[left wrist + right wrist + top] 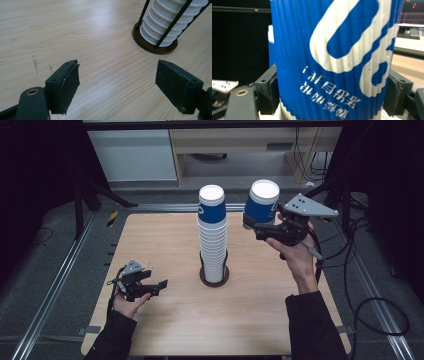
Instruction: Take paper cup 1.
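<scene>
Right gripper [248,224] clamps an upside-down blue cup [262,202], upper right of centre, lifted clear beside the cup stack [213,237] in its holder mid-frame. Left gripper [156,287] idle lower left, jaws apart, empty. One cup off; setting it down remains.

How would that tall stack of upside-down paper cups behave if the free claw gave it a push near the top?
The cup stack is tall and narrow, so it would probably lean easily. The thin black rods of its holder likely stop it toppling. Paper cups look light, so the top cups may shift or slide. The left claw is open, apart from it.
</scene>
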`<move>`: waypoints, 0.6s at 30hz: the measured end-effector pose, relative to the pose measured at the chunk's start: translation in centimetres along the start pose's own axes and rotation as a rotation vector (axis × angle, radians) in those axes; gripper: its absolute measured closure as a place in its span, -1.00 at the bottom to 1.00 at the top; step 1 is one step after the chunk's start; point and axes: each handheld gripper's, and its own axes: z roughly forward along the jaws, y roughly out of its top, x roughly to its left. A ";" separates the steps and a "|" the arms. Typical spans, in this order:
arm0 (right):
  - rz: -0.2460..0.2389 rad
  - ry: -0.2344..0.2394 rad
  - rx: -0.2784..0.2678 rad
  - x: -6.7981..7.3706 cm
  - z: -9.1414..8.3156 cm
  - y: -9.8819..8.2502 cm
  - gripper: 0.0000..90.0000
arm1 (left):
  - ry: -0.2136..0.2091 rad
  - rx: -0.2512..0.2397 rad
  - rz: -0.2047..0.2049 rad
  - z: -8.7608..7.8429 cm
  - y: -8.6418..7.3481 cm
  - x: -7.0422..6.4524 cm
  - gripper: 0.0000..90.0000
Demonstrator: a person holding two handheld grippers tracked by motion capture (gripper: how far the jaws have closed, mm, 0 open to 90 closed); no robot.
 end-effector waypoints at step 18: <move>0.000 0.073 0.134 -0.5 -2.0 -8.3 -0.57 | -0.046 -0.005 0.037 -0.2 0.6 -1.3 -0.61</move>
